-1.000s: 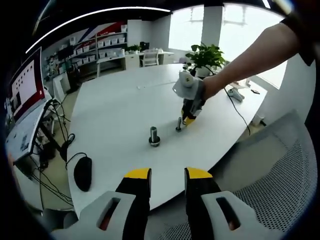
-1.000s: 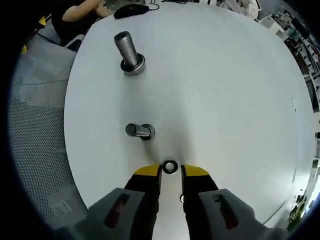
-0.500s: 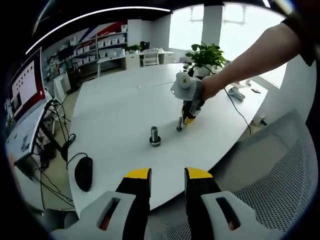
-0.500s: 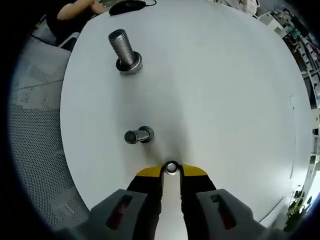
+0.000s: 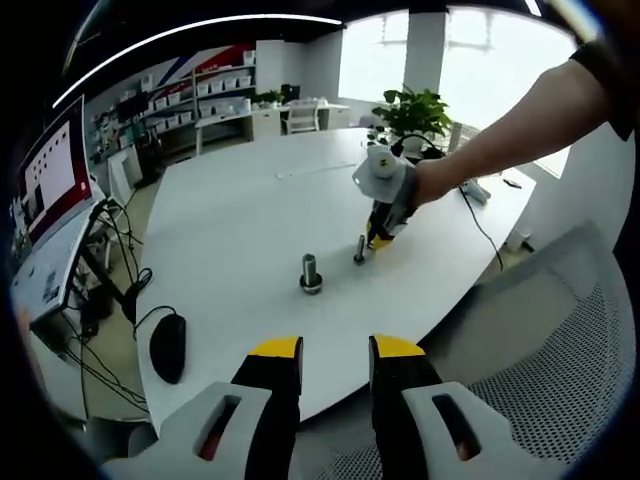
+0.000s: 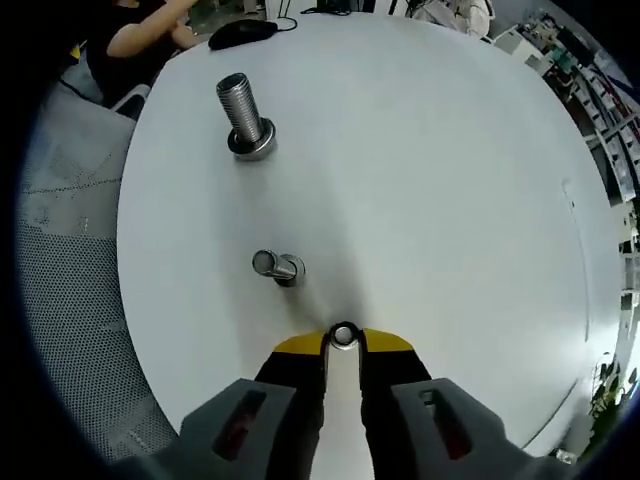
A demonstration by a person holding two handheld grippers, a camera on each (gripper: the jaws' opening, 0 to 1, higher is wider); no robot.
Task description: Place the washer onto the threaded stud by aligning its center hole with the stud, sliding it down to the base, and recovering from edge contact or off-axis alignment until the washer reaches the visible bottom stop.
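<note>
In the right gripper view my right gripper (image 6: 343,341) is shut on a small metal washer (image 6: 343,334), held between the yellow tips just above the white table (image 6: 430,170). A short threaded stud (image 6: 272,266) stands upright a little ahead and to the left of the tips. A larger threaded stud (image 6: 240,113) on a round base stands farther off. In the left gripper view my left gripper (image 5: 335,352) is open and holds nothing, near the table's edge. The right gripper (image 5: 380,234), held by a person's hand, is next to the small stud (image 5: 359,248); the larger stud (image 5: 310,273) stands to its left.
A black computer mouse (image 5: 166,346) with its cable lies near the table's left edge. A mesh office chair (image 5: 560,340) stands at the right. A potted plant (image 5: 412,112) and cables sit at the table's far side. A person's arm (image 6: 150,30) shows beyond the table.
My right gripper closed on the washer and raised it off the table. The studs have shifted in its view as the camera moved. The left gripper stayed still.
</note>
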